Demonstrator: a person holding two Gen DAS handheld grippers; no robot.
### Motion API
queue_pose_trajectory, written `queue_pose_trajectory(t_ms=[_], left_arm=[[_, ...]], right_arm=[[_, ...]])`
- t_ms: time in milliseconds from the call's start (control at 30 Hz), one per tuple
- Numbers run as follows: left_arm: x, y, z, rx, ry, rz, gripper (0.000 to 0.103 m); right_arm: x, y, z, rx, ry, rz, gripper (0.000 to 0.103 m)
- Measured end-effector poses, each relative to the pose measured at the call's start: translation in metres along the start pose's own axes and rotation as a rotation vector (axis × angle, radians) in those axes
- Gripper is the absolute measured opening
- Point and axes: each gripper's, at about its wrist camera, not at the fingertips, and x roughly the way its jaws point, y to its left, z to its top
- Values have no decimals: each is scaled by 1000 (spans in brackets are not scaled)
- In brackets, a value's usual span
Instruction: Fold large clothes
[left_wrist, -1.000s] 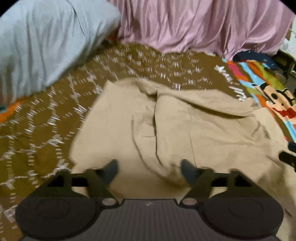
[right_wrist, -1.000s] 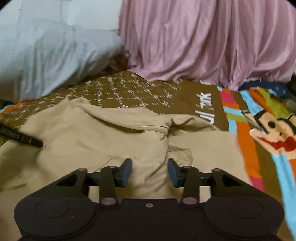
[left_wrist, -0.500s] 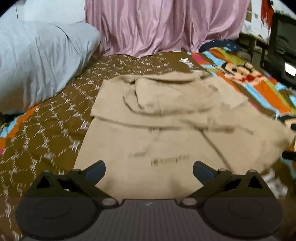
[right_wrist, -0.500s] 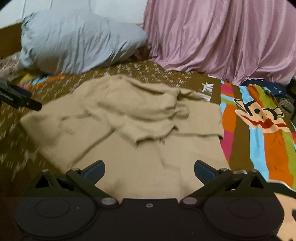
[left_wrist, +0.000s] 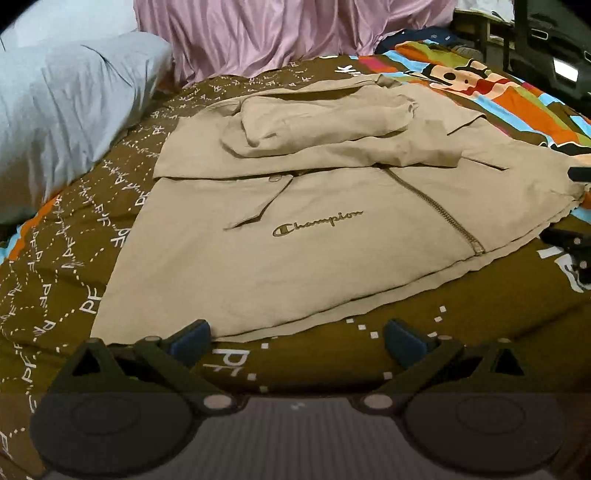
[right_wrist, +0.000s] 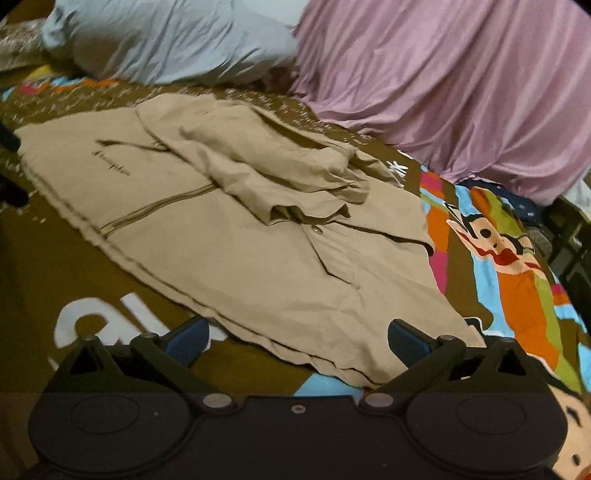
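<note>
Judging by the tan jacket (left_wrist: 314, 236) at mid-frame on the bed (left_wrist: 55, 280), I have its sleeves folded across the top; the body folds remain. Left tongs (left_wrist: 295, 341) and right tongs (right_wrist: 297, 338) spread, empty.

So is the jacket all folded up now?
Partly. The jacket lies flat with its sleeves folded across the top; the body is still spread out.

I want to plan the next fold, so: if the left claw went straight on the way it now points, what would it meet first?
Probably the near hem of the tan jacket, lying just ahead of the open left claw on the brown bedspread; depth is unclear.
</note>
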Motion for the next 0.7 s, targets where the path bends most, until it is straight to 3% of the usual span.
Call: queue_pose_trajectory(t_ms=[133,233,333,400,500,700], left_arm=[[1,-10,1,60,-37,42,103],[0,-17,0,125,-69,97,103],[2,-20,0,153,-88,147,103],[4,-19,1,155,-95,175,103],[7,-13,4,133,-90,156,103],[12,-6,4,134,-84,197,97]], right_arm=[[7,-3,5,-9,-32,-44,102],[6,2,8,-50,-66,-67,88],[8,5,11,-86,-72,-57,70],[9,7,15,-90,-61,-42,36],[5,2,27,-21,-88,-47,26],[-4,-30,71,184,-166,-15,20]])
